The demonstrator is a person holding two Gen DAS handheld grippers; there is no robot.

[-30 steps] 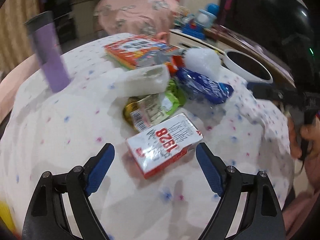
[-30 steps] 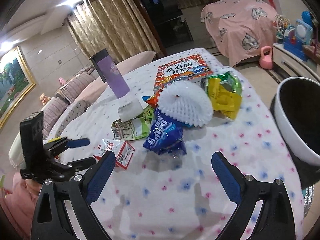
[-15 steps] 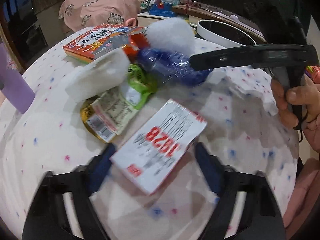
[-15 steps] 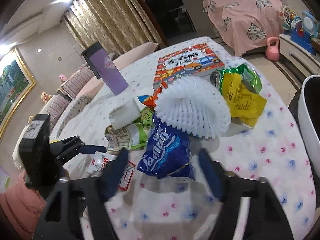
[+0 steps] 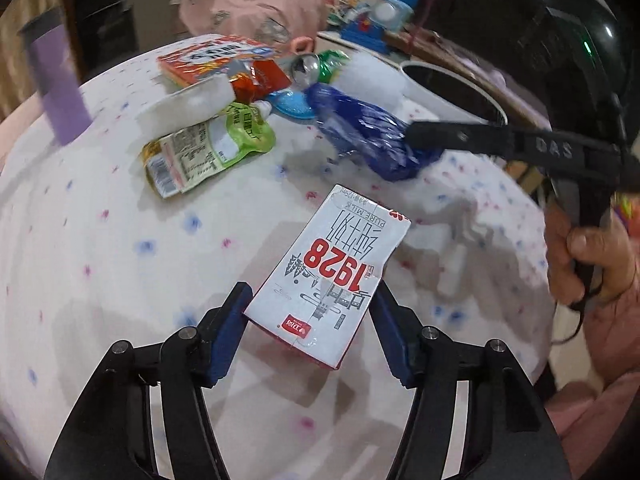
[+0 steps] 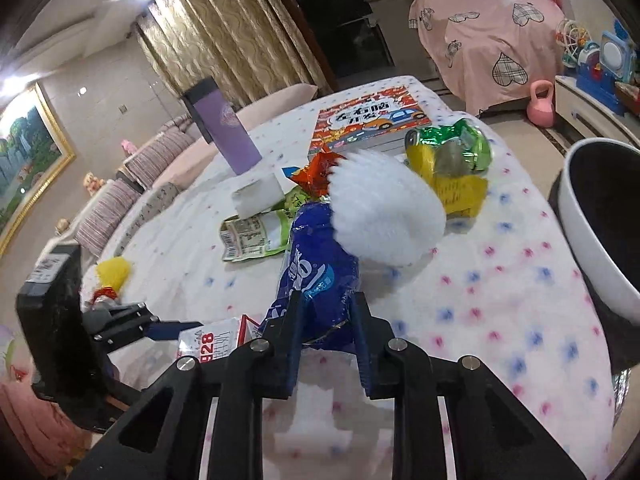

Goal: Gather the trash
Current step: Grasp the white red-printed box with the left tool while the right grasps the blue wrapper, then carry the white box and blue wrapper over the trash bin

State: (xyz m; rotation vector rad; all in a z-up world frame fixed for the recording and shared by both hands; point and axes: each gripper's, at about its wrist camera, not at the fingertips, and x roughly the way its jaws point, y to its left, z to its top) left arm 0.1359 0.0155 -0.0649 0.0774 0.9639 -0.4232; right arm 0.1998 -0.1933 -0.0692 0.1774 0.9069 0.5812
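Table: round top under a white cloth with small red and blue flower dots; it fills the middle of both views.
Bin: white-rimmed dark bowl-shaped container at the right edge of the right wrist view, just off the table; in the left wrist view its rim shows at upper right.
Book: flat orange and red picture book with a car on its cover, lying on the far side of the table, upper centre.
Flask: tall purple cylinder with a dark cap, upright at upper left, apart from the trash pile.
Foam net: white ribbed foam fruit sleeve, centre of the right wrist view, resting against the top of the blue bag.
Blue bag: shiny blue plastic snack wrapper, crumpled, its near end between the right pads.
Right gripper: black frame with blue pads, jaws narrow and just closed in, pinching the blue bag.
Milk carton: white rectangular carton with red digits, lower centre of the left wrist view, its near end tilted up off the cloth.
Left gripper: jaws half wide, having just been closing, both pads pressed on the carton's sides.
Green pouch: flattened green and white spouted pouch, left of centre on the cloth.
Yellow wrapper: yellow and green foil bag, right of the foam net.
Hand: the person's right hand grips a handle at the right edge.
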